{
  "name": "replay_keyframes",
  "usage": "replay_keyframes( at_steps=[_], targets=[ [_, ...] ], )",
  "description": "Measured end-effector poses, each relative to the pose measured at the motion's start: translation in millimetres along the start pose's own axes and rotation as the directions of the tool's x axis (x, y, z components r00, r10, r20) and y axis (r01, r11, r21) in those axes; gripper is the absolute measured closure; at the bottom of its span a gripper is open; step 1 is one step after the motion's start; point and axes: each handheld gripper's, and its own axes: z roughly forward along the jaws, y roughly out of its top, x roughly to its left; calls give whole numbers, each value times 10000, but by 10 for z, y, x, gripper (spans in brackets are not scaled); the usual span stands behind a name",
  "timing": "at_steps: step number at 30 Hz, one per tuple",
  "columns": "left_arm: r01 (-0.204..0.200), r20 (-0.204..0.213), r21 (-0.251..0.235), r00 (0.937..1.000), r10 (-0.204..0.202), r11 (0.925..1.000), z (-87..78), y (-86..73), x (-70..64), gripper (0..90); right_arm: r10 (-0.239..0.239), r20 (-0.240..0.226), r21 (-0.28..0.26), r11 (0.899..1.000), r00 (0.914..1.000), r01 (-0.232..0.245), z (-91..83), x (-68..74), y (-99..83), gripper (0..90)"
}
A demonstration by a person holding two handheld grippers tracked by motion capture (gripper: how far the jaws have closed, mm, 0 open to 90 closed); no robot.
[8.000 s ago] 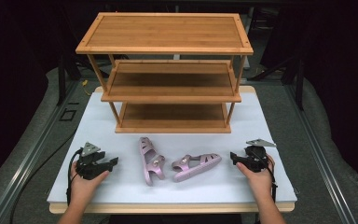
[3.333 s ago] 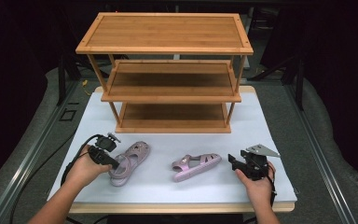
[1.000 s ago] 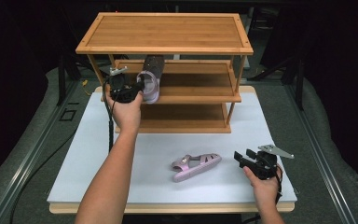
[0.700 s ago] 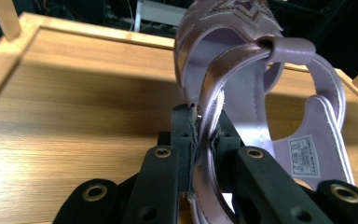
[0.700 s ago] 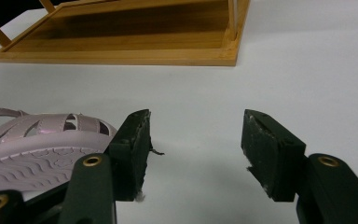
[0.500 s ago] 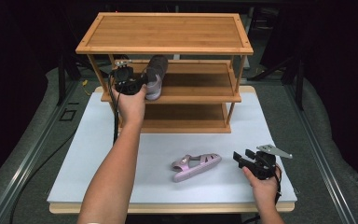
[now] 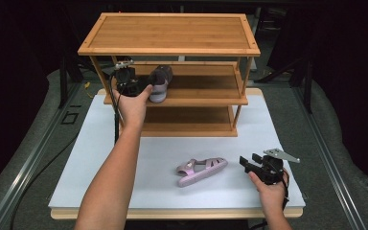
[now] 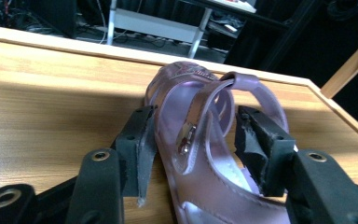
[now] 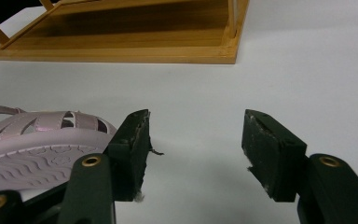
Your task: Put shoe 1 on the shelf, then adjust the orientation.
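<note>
Change since half a second ago: the left gripper (image 7: 133,86) has gone a little further in over the middle shelf (image 7: 206,88) of the wooden rack (image 7: 170,33), and the purple sandal (image 7: 160,82) between its jaws now lies lower, close to the shelf board. The right gripper (image 7: 255,163) and the second sandal (image 7: 201,171) are where they were.

Change since eight seconds ago: both sandals lay then on the white table (image 7: 96,158) between the two grippers; now one is up at the shelf.

Left jaws: in the left gripper view they stand on either side of the purple sandal (image 8: 205,154), the left one touching its edge; at the right one the contact is hard to judge. The toe points away from the jaws, over the shelf wood.

Right jaws: wide apart with nothing between them, low over the table. The second sandal (image 9: 42,144) lies on its side just beside the left jaw, sole toward the camera.

Writing: no brand or label can be read; the sole shows only a wave pattern.

Hidden or unclear: the heel of the held sandal is cut off at the bottom edge. Whether this sandal rests on the shelf cannot be told. The dark background behind the rack is not readable.
</note>
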Motion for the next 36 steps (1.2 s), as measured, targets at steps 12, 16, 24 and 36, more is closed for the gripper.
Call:
replay_keyframes(
  at_steps=[12, 16, 24, 36],
  targets=[
    [-895, 689, -712, 9931, 945, 9934, -463, -135, -86, 434, -804, 198, -36, 9967, 9966, 805, 4, 160, 10, 419],
    [-986, 802, -732, 9913, 1044, 9924, -648, -216, -40, 437, -922, 75, -35, 9957, 9957, 922, 4, 233, 20, 410],
    [-1332, 1014, -464, 9853, 1373, 9900, -990, -482, 183, 446, -1340, -164, -105, 9910, 9909, 1338, 19, 431, 69, 387],
    [-1265, 827, 28, 9886, 1258, 9920, -1236, -1091, 591, 457, -2042, 31, -28, 9789, 9789, 2042, 86, 692, 280, 367]
  ],
)
